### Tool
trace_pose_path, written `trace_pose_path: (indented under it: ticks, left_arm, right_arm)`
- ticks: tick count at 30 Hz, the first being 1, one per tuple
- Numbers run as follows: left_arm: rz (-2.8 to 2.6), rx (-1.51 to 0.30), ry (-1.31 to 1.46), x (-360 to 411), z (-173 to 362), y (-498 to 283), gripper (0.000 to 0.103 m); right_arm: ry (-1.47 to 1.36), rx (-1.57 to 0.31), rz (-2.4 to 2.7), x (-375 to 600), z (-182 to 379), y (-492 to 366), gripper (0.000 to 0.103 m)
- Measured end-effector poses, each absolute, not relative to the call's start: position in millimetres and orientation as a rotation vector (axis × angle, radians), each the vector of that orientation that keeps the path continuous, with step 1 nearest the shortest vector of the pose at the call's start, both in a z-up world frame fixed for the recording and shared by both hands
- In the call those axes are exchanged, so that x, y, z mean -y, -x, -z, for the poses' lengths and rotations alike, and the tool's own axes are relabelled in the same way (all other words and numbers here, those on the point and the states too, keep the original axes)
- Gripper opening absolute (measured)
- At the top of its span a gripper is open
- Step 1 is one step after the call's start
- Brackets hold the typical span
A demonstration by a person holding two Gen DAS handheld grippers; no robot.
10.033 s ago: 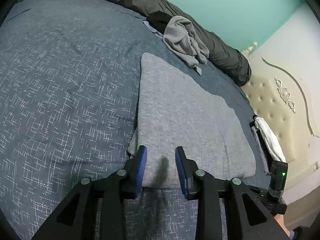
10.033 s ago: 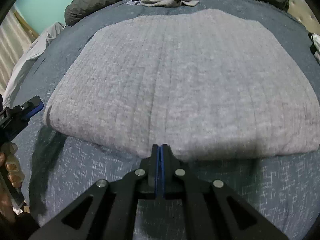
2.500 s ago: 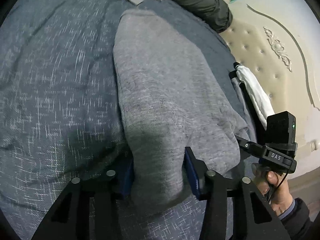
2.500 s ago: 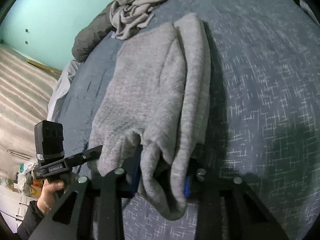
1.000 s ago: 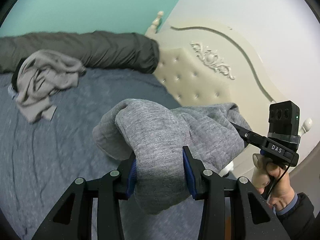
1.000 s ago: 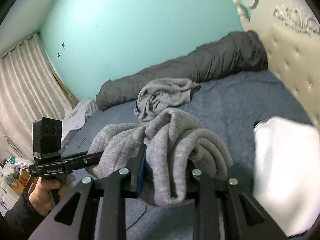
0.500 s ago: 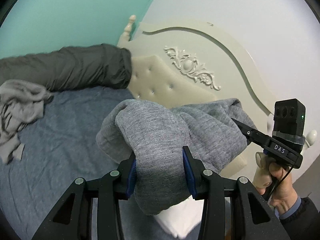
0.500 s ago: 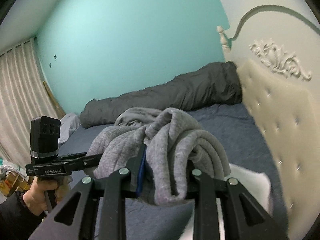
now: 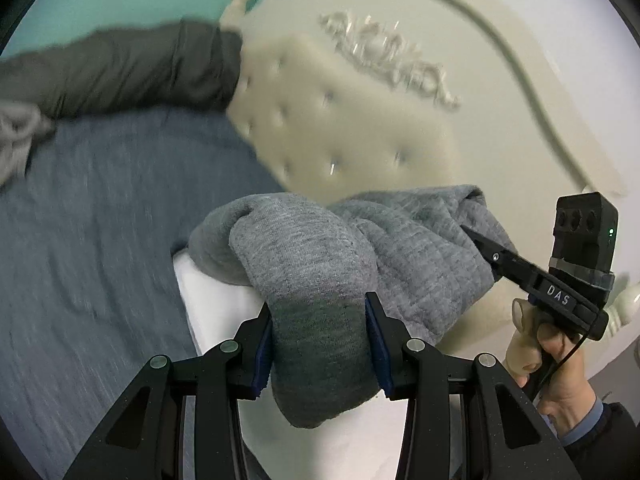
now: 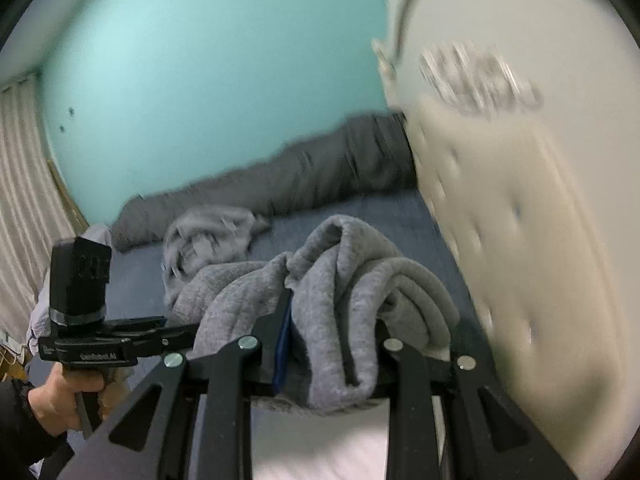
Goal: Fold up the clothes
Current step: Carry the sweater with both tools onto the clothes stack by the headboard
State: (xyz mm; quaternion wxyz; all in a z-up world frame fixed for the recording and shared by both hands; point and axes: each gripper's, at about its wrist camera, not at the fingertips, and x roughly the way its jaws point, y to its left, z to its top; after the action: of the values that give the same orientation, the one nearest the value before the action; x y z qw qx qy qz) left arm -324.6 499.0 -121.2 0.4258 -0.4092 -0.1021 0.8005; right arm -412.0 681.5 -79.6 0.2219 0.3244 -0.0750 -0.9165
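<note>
Folded grey garment (image 9: 320, 264) carried clear of the bed (image 9: 100, 240) as one bundle, low centre of both views. Left claw (image 9: 320, 344) clamped on one thick end, right claw (image 10: 336, 344) pinching the other end, narrower: probably gripped at both ends so the folds stay together. Held above something white (image 9: 216, 300) near the cream headboard (image 9: 352, 128), likely the stacking spot. Unfolded grey clothing (image 10: 208, 236) waiting mid-left by the dark bolster (image 10: 280, 184).

Left gripper (image 9: 320, 344) clamped on folded grey garment (image 9: 320, 264), centre frame. Right gripper (image 9: 476, 240) bites its right end. White pillow (image 9: 216, 304) underneath.
</note>
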Motion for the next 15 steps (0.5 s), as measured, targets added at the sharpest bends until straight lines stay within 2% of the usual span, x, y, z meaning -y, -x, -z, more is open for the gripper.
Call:
trace_pose_path:
  ticks: [4, 15]
  left_arm:
    - [-1.966, 0.26, 1.074, -494.4, 142.4, 299.1, 0.044]
    - [-1.89, 0.271, 1.188, -490.1, 150.2, 256.4, 0.044]
  right_arm:
    - [-0.986, 0.263, 2.478, -693.8, 114.2, 391.4, 0.025]
    - [-1.217, 0.366, 2.378, -715.4, 130.8, 357.7, 0.025]
